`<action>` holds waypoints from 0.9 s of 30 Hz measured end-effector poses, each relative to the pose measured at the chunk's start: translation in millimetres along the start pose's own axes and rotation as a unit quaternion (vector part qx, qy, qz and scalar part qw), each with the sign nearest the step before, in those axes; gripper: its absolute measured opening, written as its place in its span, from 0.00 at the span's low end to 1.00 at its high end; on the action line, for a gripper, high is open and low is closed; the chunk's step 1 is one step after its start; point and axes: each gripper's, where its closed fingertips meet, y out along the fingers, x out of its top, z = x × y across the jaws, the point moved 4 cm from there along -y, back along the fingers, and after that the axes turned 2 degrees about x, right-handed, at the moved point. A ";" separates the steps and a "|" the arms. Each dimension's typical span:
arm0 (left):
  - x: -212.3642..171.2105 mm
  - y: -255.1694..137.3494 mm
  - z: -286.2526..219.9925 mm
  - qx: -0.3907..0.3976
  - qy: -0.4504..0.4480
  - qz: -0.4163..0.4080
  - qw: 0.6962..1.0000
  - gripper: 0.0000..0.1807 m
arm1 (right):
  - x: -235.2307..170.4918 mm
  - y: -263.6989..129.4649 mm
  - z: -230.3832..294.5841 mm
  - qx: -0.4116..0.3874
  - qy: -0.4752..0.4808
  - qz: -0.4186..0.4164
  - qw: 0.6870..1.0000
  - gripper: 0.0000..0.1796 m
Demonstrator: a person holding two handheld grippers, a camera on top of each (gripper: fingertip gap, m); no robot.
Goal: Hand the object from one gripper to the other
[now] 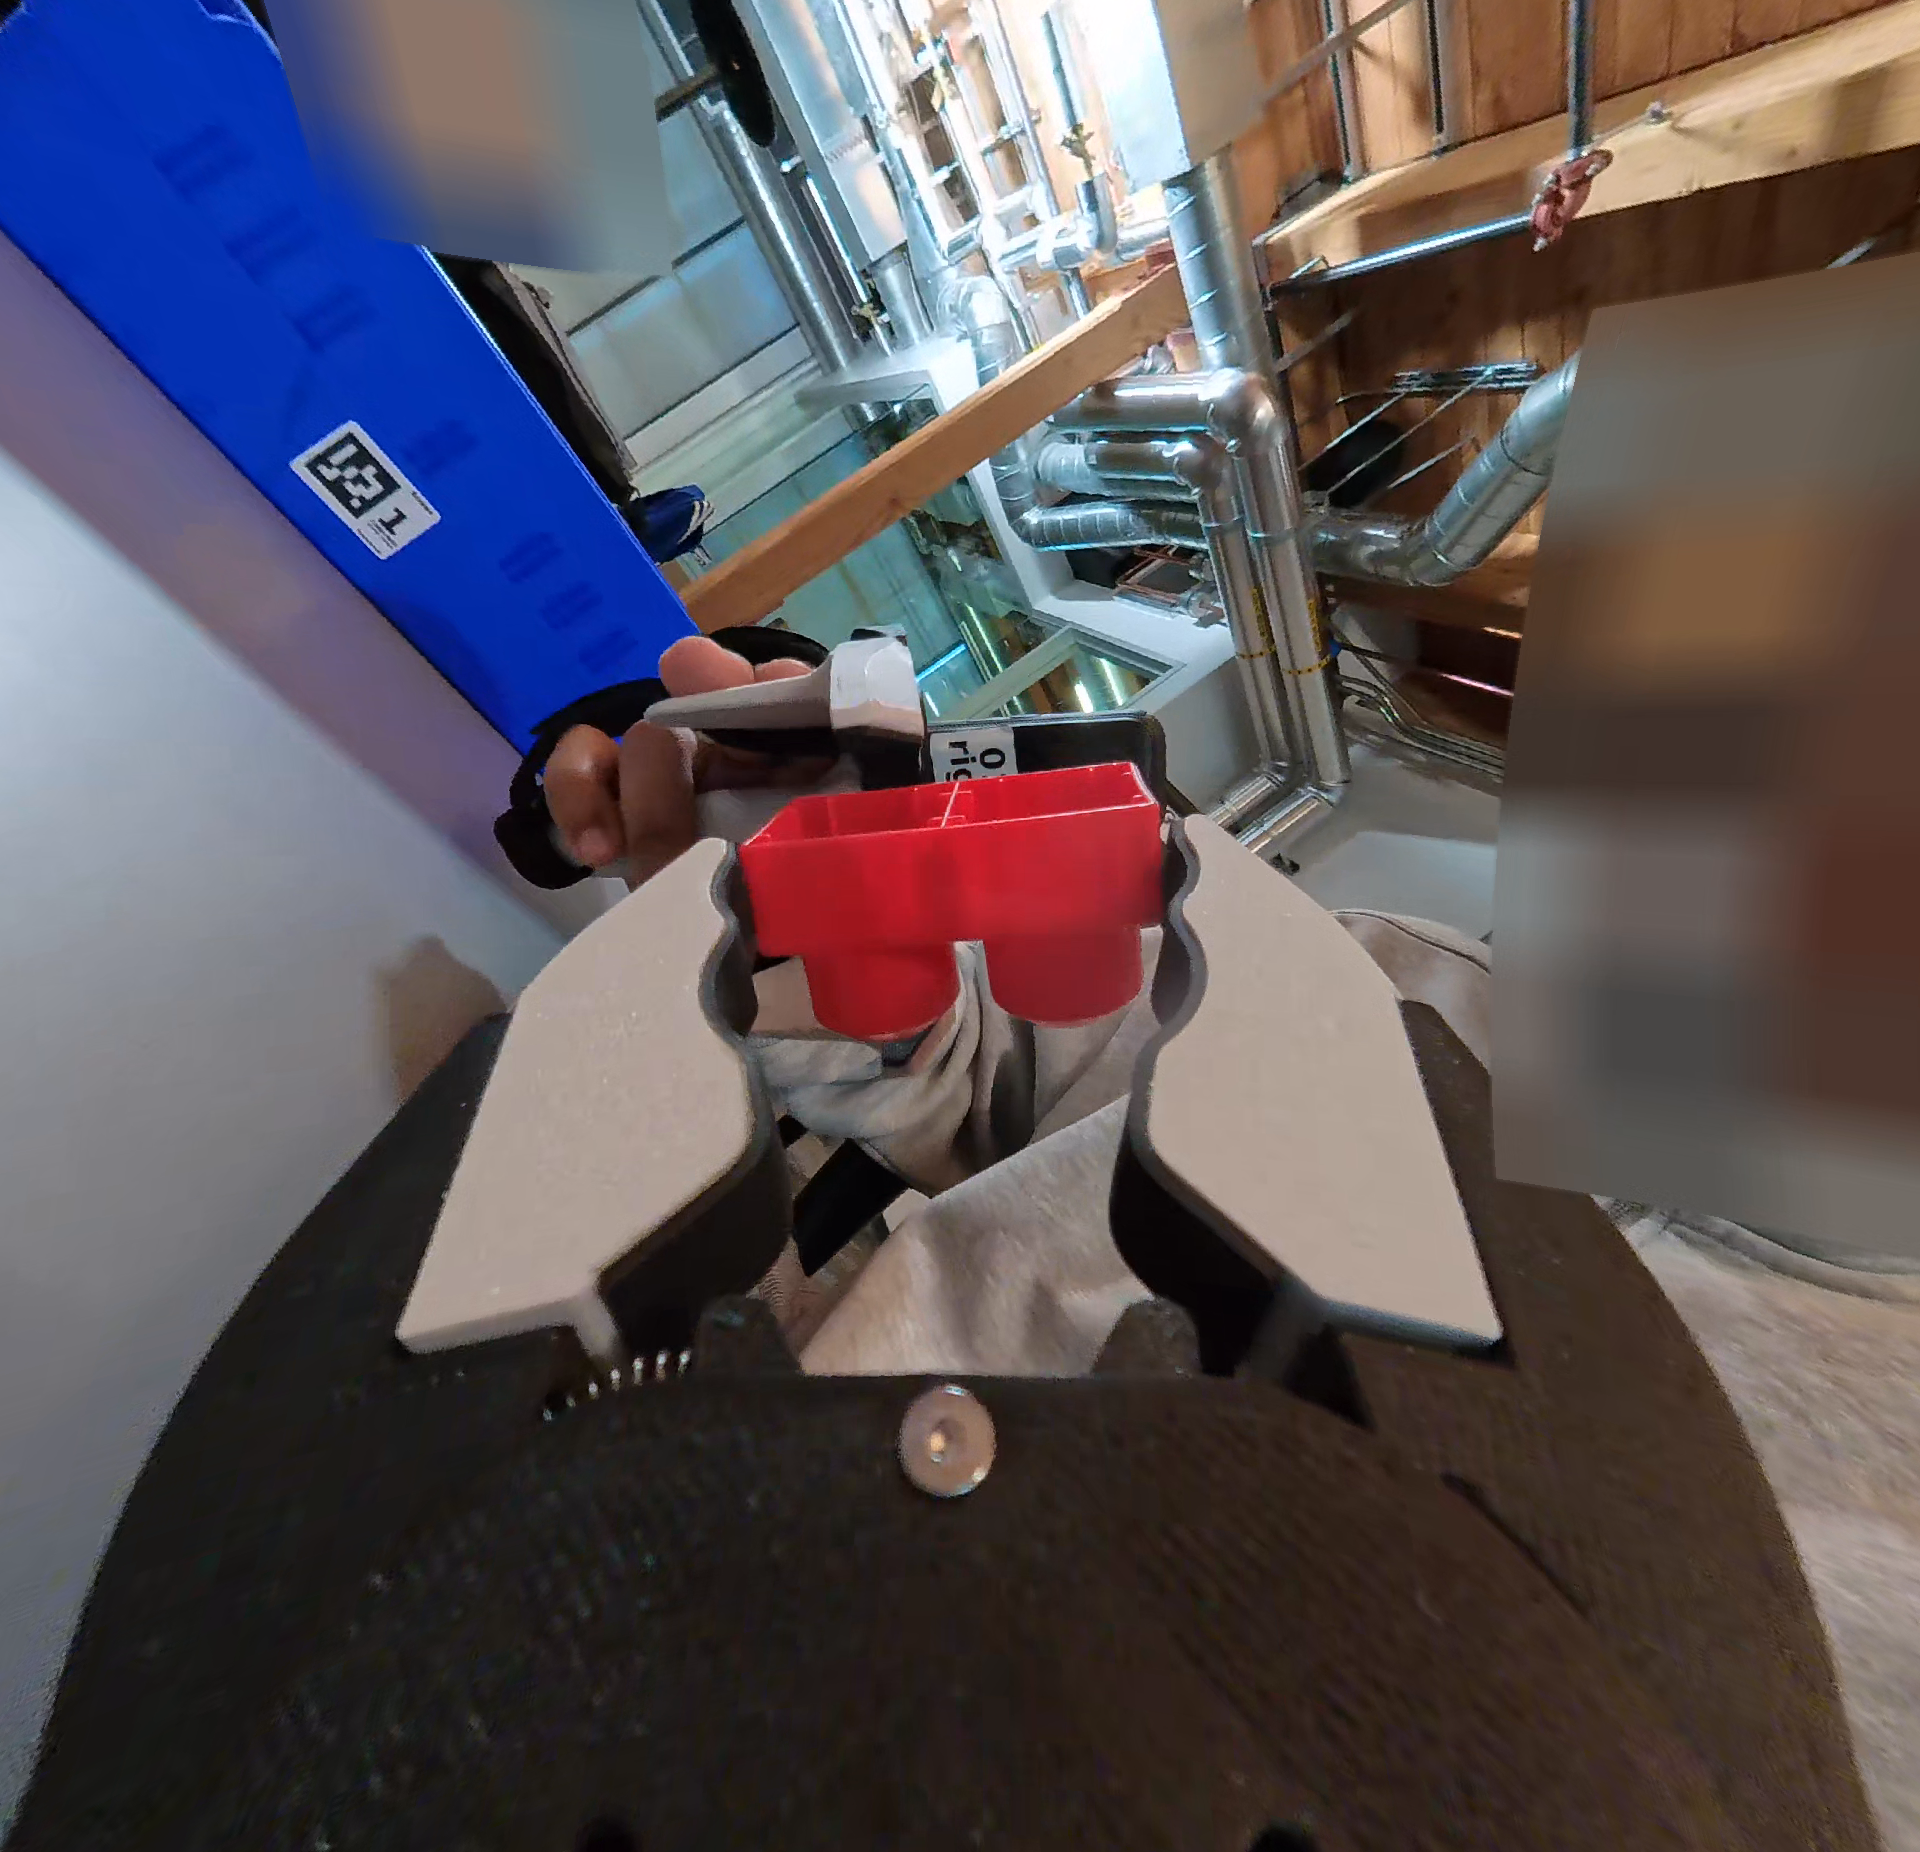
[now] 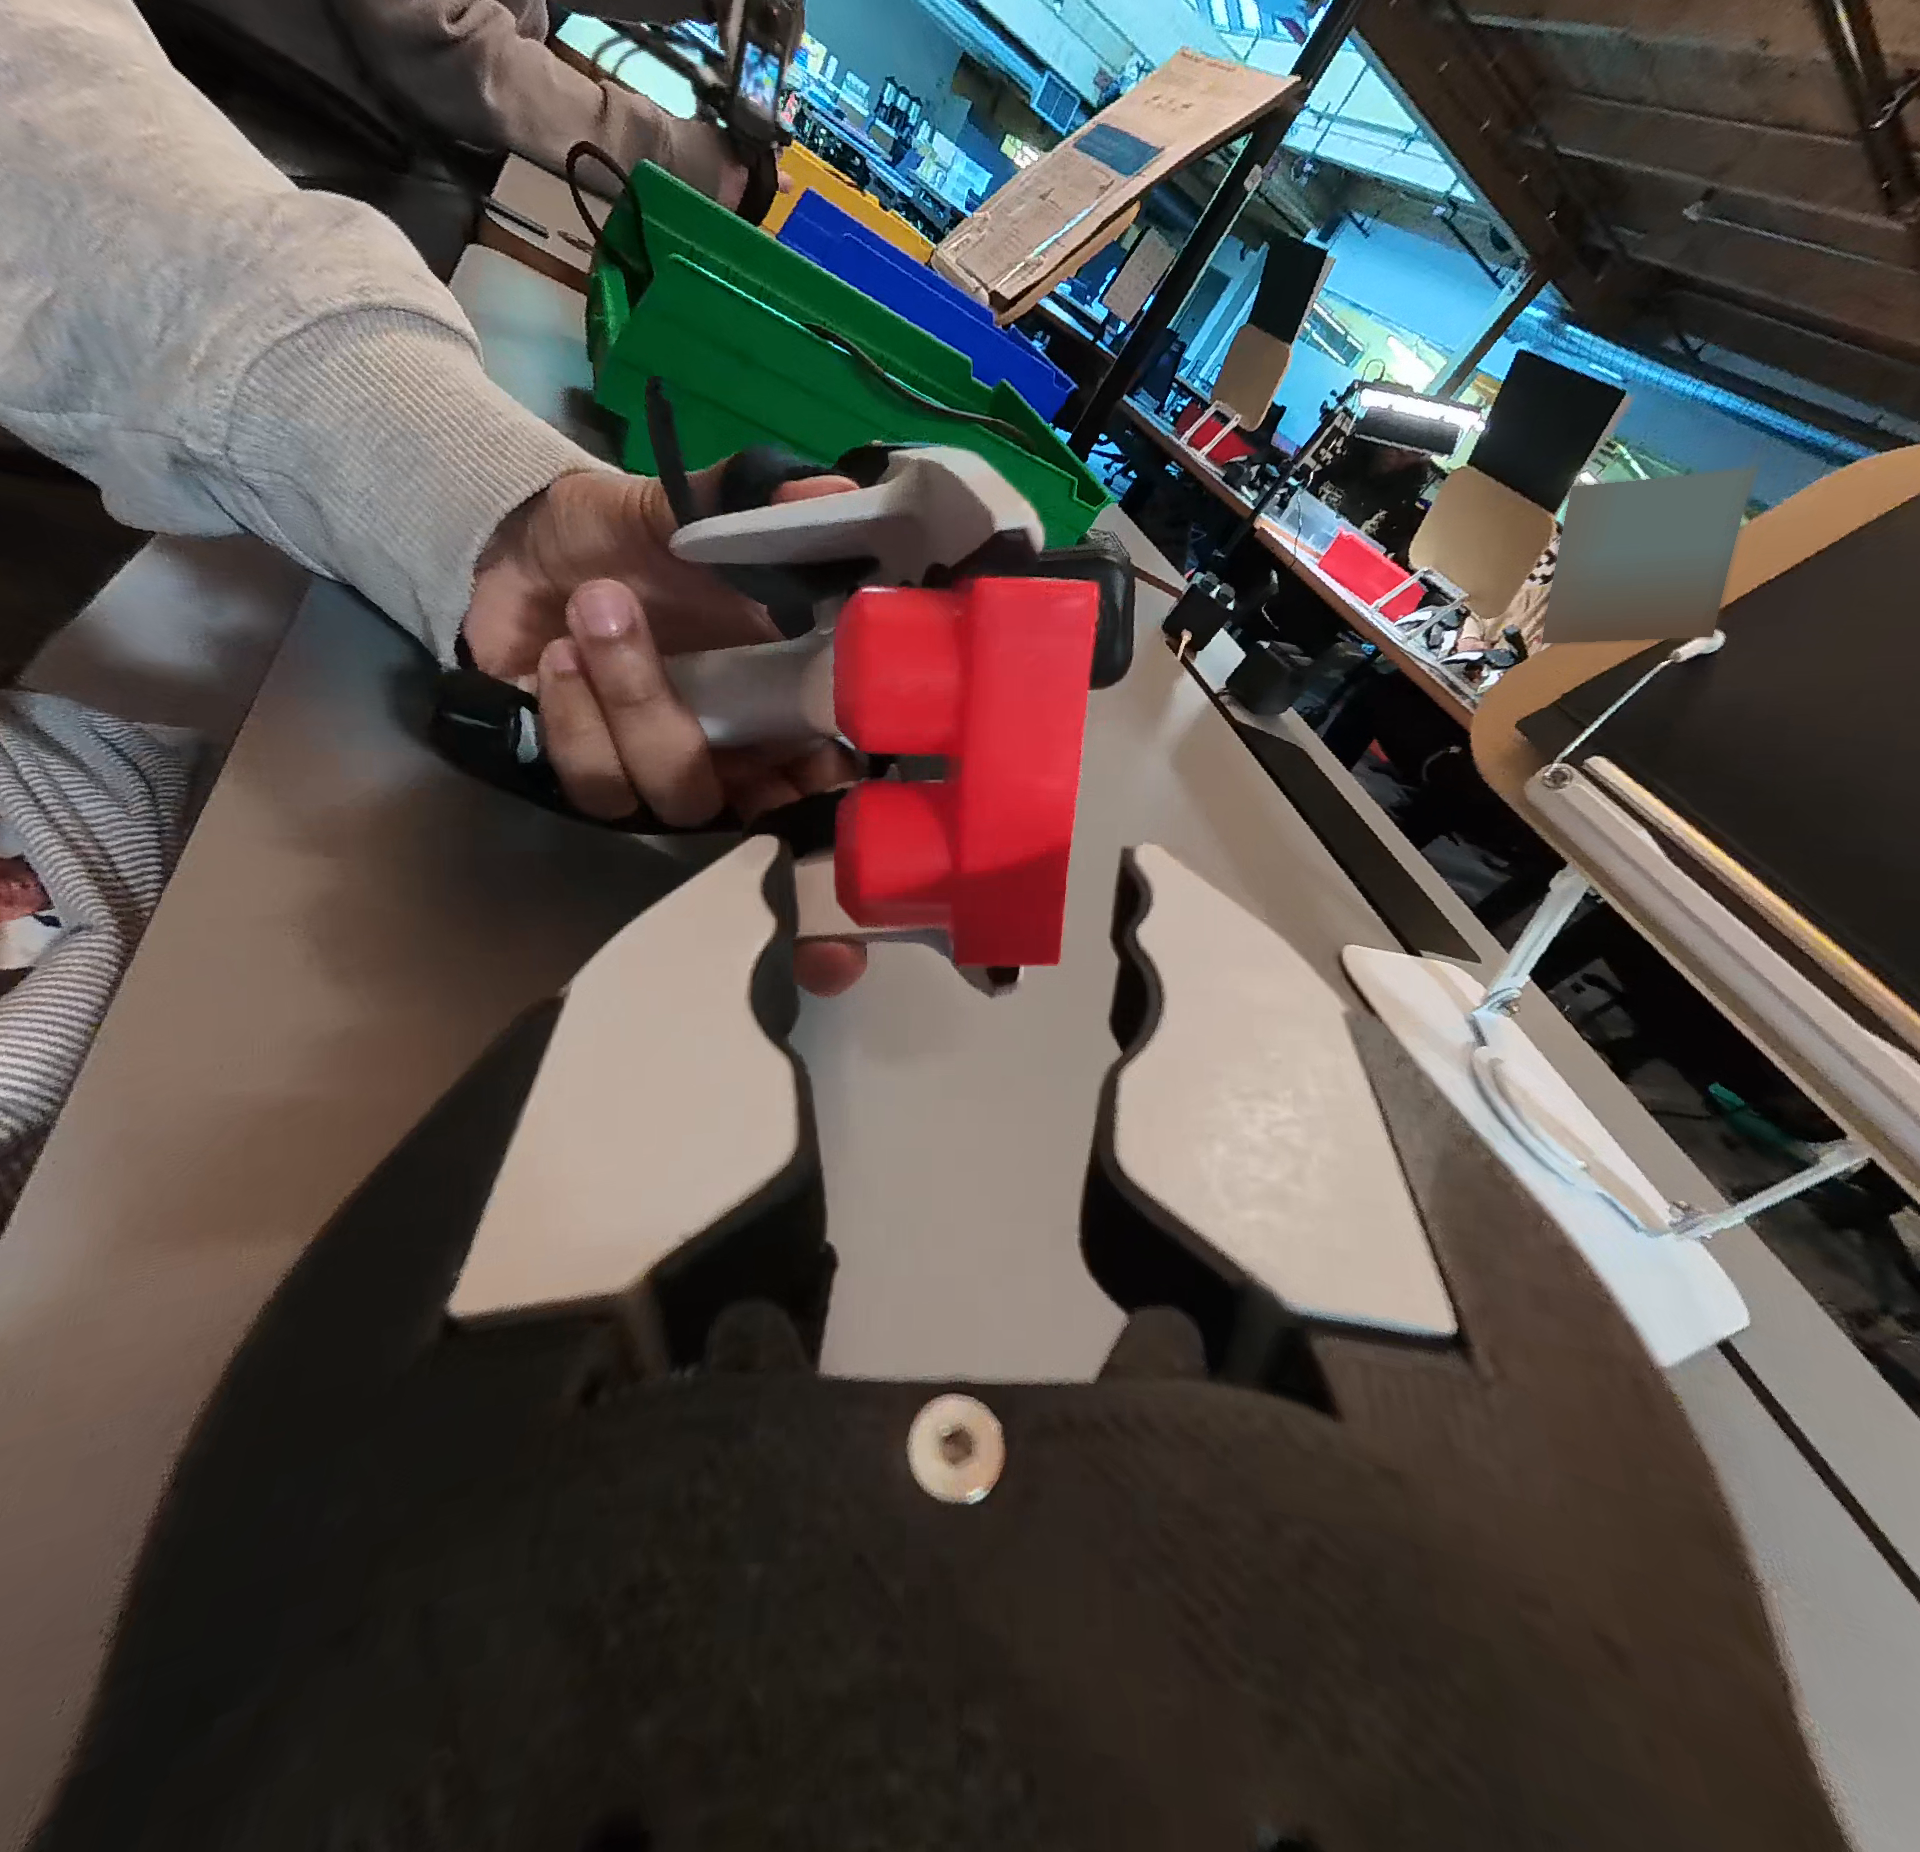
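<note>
While the red block (image 1: 951,872) sits clamped between the left gripper (image 1: 956,898) fingertips, everything hinges on how it lines up with the other tool, so here's the rundown:

Block location: held up in the air above the grey table (image 2: 312,971), pinched at its two short ends by the left gripper, studs pointing back toward the left camera, hollow side facing away.

Left gripper state: closed on the block, both pads touching it, looks like a solid hold.

Right gripper (image 2: 951,929) state: jaws spread wide, nothing in them, the block sits just past the fingertips and slightly above the gap.

Long axis: in the right wrist view the block's long side runs roughly up-down, i.e. across the right jaws' closing direction, so they'd be closing on the long faces, studs on one side and hollow on the other, I reckon.

Who's nearer: right gripper is just beside the block but not touching yet.

Next move, my guess: nudge the right gripper forward and a bit up so the block lands between the pads, then close.

Risk: pads landing on the rounded studs could slip.
</note>
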 end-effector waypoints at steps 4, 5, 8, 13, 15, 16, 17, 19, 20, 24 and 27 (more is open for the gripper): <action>-0.9 1.2 -1.3 -0.002 0.002 0.000 1.000 0.43 | 2.1 -0.4 1.0 0.002 0.002 -0.001 1.000 0.28; -0.9 1.4 -1.7 -0.001 0.004 0.001 1.000 0.43 | 2.5 -0.3 1.5 0.003 0.002 -0.001 1.000 0.26; -1.8 1.8 -2.3 -0.004 0.003 0.004 1.000 0.43 | 3.0 0.2 1.9 0.003 0.005 0.000 1.000 0.24; -1.4 1.9 -1.5 -0.009 -0.007 0.001 1.000 0.43 | 3.0 0.8 1.0 0.009 0.020 0.000 1.000 0.24; -0.8 1.9 -2.4 -0.011 -0.002 -0.004 1.000 0.43 | 3.6 1.0 0.4 0.008 0.026 -0.001 1.000 0.24; 0.0 1.7 -2.5 -0.009 0.004 -0.010 1.000 0.43 | 3.8 1.0 -0.2 0.007 0.031 -0.002 0.999 0.24; 1.8 1.0 -1.8 -0.002 0.014 -0.021 1.000 0.44 | 4.5 0.7 -1.1 0.008 0.042 -0.007 0.999 0.24; 5.9 -0.9 -0.5 0.015 0.033 -0.041 0.998 0.53 | 6.1 -1.2 -5.5 0.006 0.079 -0.023 0.997 0.24; 8.6 -2.1 -1.2 0.018 0.040 -0.052 0.998 0.54 | 6.5 -2.7 -8.8 0.005 0.101 -0.032 0.994 0.24; 14.1 -4.7 -4.9 0.040 0.093 -0.075 0.992 0.58 | 7.4 -11.7 -22.6 0.014 0.223 -0.084 0.971 0.24; 13.1 -3.8 -5.8 0.079 0.160 -0.068 0.982 0.56 | 6.8 -16.4 -31.2 0.041 0.332 -0.130 0.933 0.24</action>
